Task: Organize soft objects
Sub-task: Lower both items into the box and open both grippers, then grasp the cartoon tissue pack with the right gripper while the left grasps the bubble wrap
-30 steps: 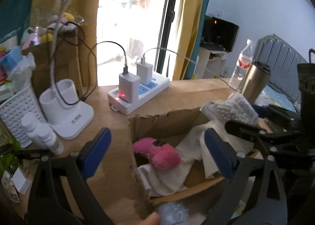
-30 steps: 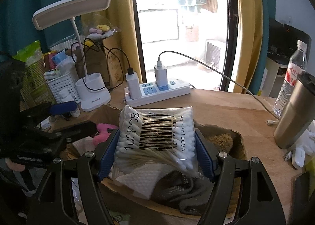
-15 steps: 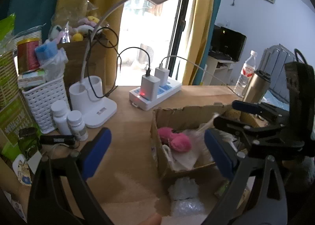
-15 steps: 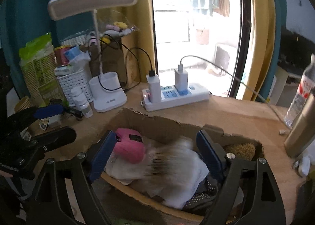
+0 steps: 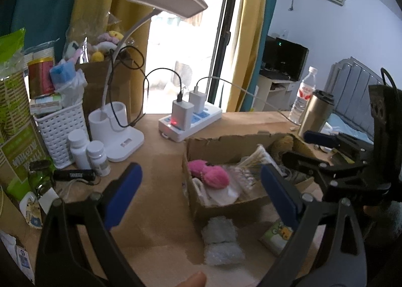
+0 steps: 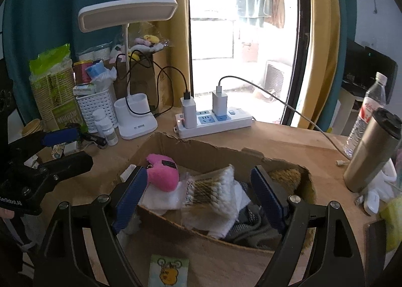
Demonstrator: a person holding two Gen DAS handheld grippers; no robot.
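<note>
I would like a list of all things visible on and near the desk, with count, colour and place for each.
cardboard box: one, brown, desk centre
plush toy: one, pink, in box
cotton swab pack: one, white, in box
bubble wrap: one piece, clear, before box
desk lamp: one, white, left
power strip: one, white, behind box
pill bottles: two, white, by lamp
basket: one, white, left
tumbler: one, steel, right
water bottle: one, clear, right
left gripper: open, empty
right gripper: open, empty

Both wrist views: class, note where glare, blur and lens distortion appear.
Left wrist view: window blown out, curtains bowed, bubble wrap soft. Right wrist view: window overexposed, frame edges curved, cotton swab pack fairly sharp.
</note>
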